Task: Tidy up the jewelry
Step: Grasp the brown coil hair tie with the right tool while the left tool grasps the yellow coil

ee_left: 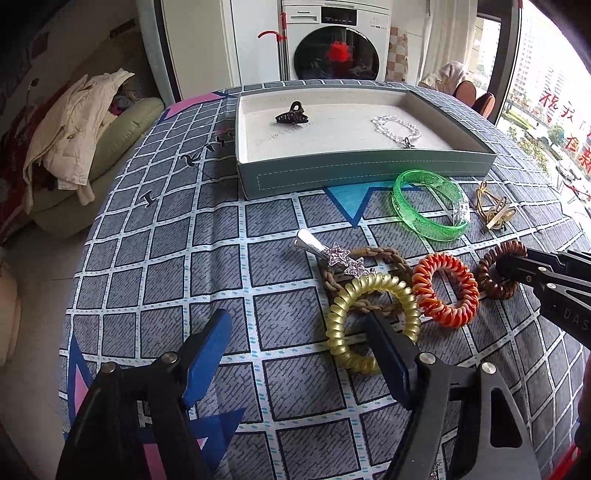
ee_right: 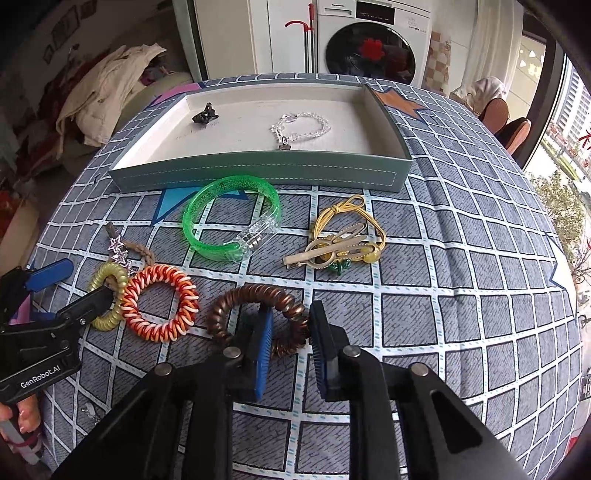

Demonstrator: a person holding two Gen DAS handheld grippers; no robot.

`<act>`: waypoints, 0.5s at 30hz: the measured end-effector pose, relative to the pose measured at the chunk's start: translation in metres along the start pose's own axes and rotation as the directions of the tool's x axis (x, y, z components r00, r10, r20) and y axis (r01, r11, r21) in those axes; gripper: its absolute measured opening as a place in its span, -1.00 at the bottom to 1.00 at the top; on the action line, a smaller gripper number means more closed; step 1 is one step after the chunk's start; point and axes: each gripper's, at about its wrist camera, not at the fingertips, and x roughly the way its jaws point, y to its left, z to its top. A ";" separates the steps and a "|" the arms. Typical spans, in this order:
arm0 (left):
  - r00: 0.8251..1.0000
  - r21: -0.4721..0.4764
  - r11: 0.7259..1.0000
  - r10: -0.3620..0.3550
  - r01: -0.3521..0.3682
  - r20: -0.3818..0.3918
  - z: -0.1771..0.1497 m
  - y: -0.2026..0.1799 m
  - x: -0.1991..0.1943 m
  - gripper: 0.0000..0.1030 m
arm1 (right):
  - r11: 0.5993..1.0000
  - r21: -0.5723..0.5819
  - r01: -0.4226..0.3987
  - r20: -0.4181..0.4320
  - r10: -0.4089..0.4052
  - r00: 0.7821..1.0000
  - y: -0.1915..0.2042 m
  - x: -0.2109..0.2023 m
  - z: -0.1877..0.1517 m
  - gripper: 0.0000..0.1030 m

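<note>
The right gripper point(ee_right: 290, 332) straddles the near rim of the brown coil hair tie point(ee_right: 236, 302), its jaws apart, one finger inside the ring and one outside. Left of that tie lies the orange-and-white coil tie point(ee_right: 160, 301), then the yellow coil tie point(ee_right: 107, 295), where the left gripper point(ee_right: 79, 286) reaches in. Beyond the brown tie sit the green bangle point(ee_right: 231, 221) and a tangle of gold clips point(ee_right: 343, 240). Farther back, the grey tray point(ee_right: 258, 173) holds a dark claw clip point(ee_right: 205, 114) and a clear bead bracelet point(ee_right: 303, 127).

"GenRobot.AI" on left gripper point(ee_right: 70, 286), "Panasonic" on washing machine point(ee_right: 373, 22)
</note>
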 end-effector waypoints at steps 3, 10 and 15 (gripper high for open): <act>1.000 0.022 1.000 -0.019 0.019 -0.004 0.000 -0.003 -0.001 0.62 | 1.000 0.009 -0.011 0.001 0.011 1.000 -0.001 -0.001 -0.001 -0.69; 0.998 0.086 0.994 -0.068 0.068 -0.006 0.002 -0.016 -0.004 -0.43 | 0.998 0.041 -0.045 -0.002 0.045 0.999 -0.007 -0.003 -0.004 -0.72; 0.993 0.050 0.992 -0.117 0.118 -0.014 0.001 -0.010 -0.007 -0.43 | 0.997 0.055 -0.059 0.005 0.059 0.998 -0.010 -0.008 -0.007 -0.72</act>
